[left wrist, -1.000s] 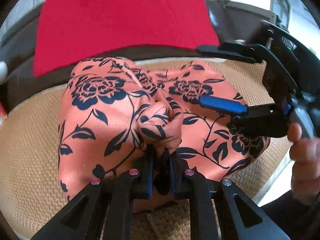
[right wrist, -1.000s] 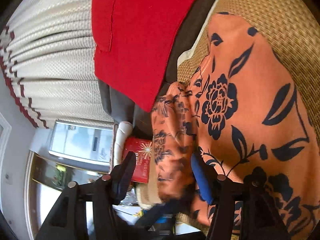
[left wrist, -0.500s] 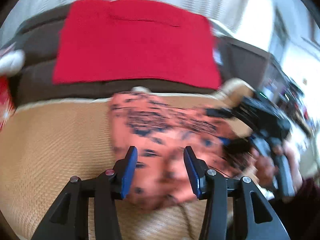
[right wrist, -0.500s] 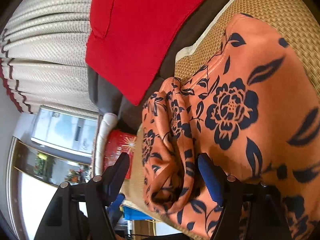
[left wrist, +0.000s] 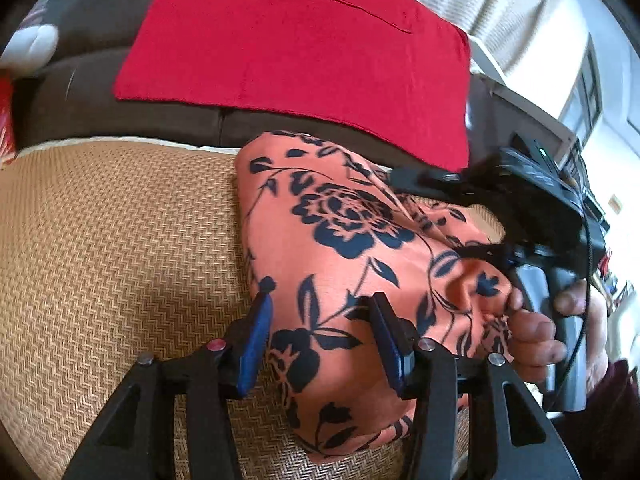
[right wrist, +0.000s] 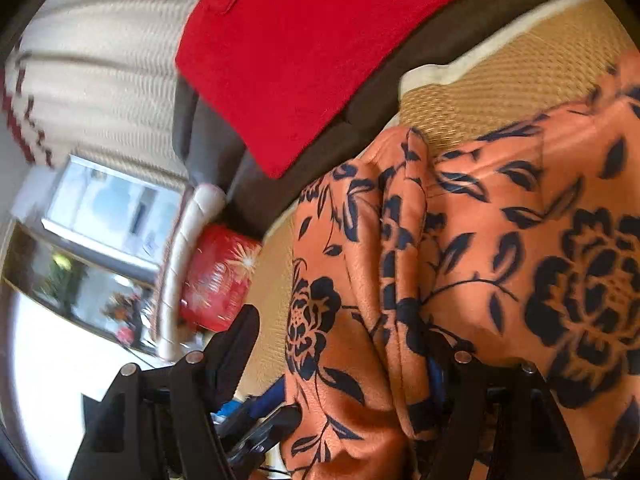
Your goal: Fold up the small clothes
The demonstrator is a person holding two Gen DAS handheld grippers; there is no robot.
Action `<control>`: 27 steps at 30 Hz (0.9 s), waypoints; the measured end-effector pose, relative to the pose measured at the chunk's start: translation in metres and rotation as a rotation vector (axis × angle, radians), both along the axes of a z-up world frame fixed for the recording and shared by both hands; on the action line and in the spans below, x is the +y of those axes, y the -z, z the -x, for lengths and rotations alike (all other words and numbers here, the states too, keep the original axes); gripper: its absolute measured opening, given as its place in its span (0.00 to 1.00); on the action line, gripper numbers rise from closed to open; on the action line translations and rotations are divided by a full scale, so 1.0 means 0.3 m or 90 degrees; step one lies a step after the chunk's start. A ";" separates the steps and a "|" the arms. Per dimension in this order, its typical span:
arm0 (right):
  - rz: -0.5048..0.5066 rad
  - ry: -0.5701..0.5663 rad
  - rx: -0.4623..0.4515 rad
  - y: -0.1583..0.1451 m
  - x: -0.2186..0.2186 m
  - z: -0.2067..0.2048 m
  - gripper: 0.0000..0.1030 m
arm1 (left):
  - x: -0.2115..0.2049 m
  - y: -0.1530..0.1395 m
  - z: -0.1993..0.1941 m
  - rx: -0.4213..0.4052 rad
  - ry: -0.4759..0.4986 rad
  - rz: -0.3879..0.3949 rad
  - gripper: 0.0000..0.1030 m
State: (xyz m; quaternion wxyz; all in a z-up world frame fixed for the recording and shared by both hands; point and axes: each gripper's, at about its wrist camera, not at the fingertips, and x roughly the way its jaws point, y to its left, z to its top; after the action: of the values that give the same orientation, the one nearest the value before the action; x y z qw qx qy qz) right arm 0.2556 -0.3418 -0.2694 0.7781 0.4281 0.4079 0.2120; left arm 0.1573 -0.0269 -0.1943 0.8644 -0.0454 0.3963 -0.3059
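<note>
An orange garment with dark blue flowers [left wrist: 344, 248] lies bunched on a woven tan mat [left wrist: 120, 240]. My left gripper [left wrist: 320, 320] is open and empty, its fingers standing over the garment's near left edge. The right gripper [left wrist: 472, 216] shows at the garment's right side, a hand on its handle. In the right wrist view the garment [right wrist: 500, 260] fills the right half; my right gripper [right wrist: 340, 340] is open, with a raised fold of cloth between its spread fingers. The right finger is partly hidden by cloth.
A red cloth [left wrist: 304, 48] is draped over the dark brown sofa back [left wrist: 80, 92] behind the mat. A red box [right wrist: 218, 280] and a white padded armrest [right wrist: 188, 248] sit at the sofa's end. A cream curtain [right wrist: 100, 60] hangs behind.
My left gripper let go of the bunched cloth, opened and pulled back to the garment's left edge. The right gripper stays open around the fold and has shifted along it.
</note>
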 end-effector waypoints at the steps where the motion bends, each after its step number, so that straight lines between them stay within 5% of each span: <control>1: 0.015 0.001 0.002 0.000 0.012 -0.002 0.55 | 0.001 0.002 0.001 0.002 0.001 -0.003 0.50; 2: 0.033 0.003 0.010 0.007 0.021 -0.008 0.28 | 0.001 -0.001 0.003 0.003 -0.001 -0.003 0.50; 3: 0.039 0.005 0.021 0.018 0.024 -0.009 0.22 | 0.000 -0.001 0.000 0.007 -0.002 0.000 0.50; 5: 0.041 0.017 0.018 0.008 0.029 0.001 0.17 | 0.015 -0.013 0.006 0.014 -0.007 0.017 0.50; 13: 0.111 0.110 -0.166 -0.295 -0.039 0.274 0.09 | -0.011 -0.118 0.107 -0.057 0.040 0.112 0.57; 16: 0.105 0.206 -0.174 -0.308 -0.218 0.389 0.07 | -0.075 -0.107 0.134 -0.049 0.067 0.116 0.61; 19: 0.073 0.244 -0.107 -0.214 -0.374 0.434 0.07 | -0.174 -0.071 0.126 -0.036 0.099 0.058 0.61; 23: -0.024 0.224 -0.031 -0.116 -0.433 0.412 0.13 | -0.176 -0.074 0.110 -0.026 0.095 0.074 0.61; 25: -0.033 0.192 -0.040 -0.123 -0.397 0.378 0.28 | -0.134 -0.068 0.050 -0.008 0.075 0.098 0.61; 27: -0.032 0.159 -0.028 -0.119 -0.337 0.330 0.85 | -0.058 -0.069 0.013 0.002 0.043 0.120 0.62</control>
State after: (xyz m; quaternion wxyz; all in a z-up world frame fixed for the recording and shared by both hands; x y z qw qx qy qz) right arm 0.1567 -0.4429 -0.2338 0.7961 0.4903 0.3290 0.1329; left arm 0.1533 -0.0443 -0.1736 0.8449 -0.1137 0.3681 -0.3710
